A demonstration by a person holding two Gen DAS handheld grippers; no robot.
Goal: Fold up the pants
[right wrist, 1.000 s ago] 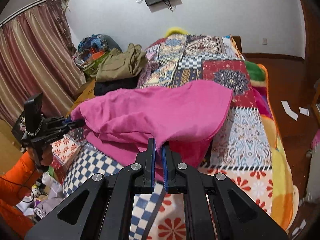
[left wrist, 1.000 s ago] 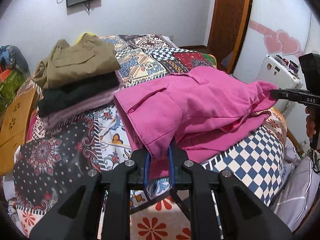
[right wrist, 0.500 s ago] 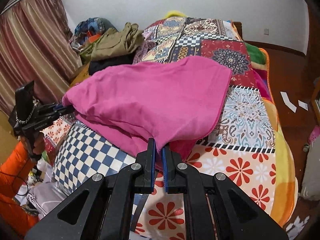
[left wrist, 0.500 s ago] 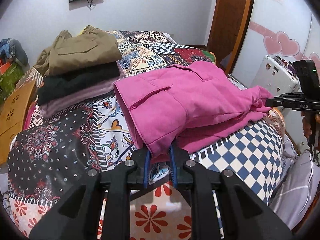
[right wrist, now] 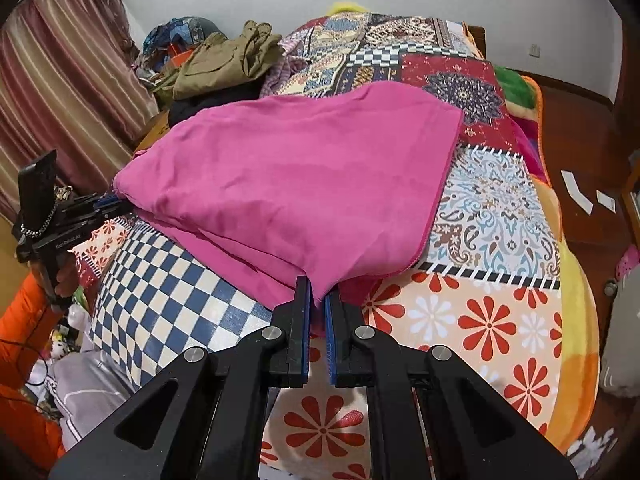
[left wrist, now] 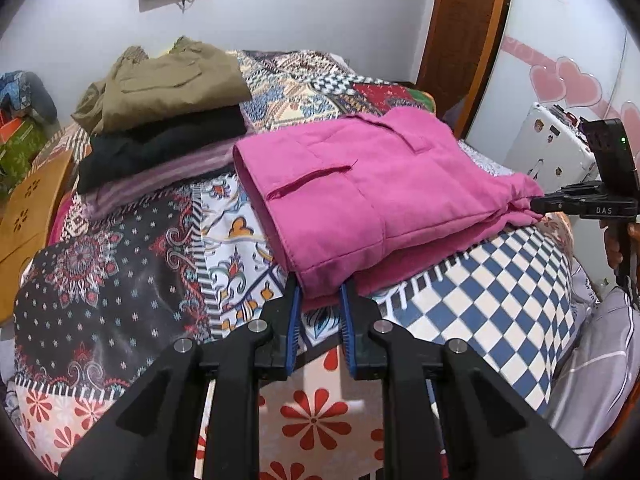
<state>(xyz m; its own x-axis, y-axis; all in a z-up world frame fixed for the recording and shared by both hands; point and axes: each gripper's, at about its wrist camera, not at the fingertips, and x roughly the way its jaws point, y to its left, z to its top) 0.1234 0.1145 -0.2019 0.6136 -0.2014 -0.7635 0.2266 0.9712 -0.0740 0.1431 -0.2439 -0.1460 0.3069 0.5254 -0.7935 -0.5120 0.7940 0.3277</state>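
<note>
The pink pants [left wrist: 360, 188] lie folded in layers on the patterned bedspread [left wrist: 120, 280]. My left gripper [left wrist: 318, 296] is shut on their near corner by the waistband and pocket. My right gripper [right wrist: 316, 300] is shut on the opposite near corner of the pink pants [right wrist: 300, 184]. Each gripper shows in the other's view: the right one [left wrist: 536, 204] at the far right edge of the cloth, the left one [right wrist: 120, 204] at the far left edge. The folded cloth rests low on the bed between them.
A stack of folded clothes, olive on top [left wrist: 168, 80], then black and striped purple, sits on the bed behind the pants. A wooden chair [left wrist: 28, 208] stands at the left. A white suitcase [left wrist: 548, 144] and a door are at the right. Curtains [right wrist: 60, 92] hang beyond the bed.
Both grippers have lowered the pink pants toward the bed and pulled them nearer the front edge. The top layer now lies flatter over the lower one.
</note>
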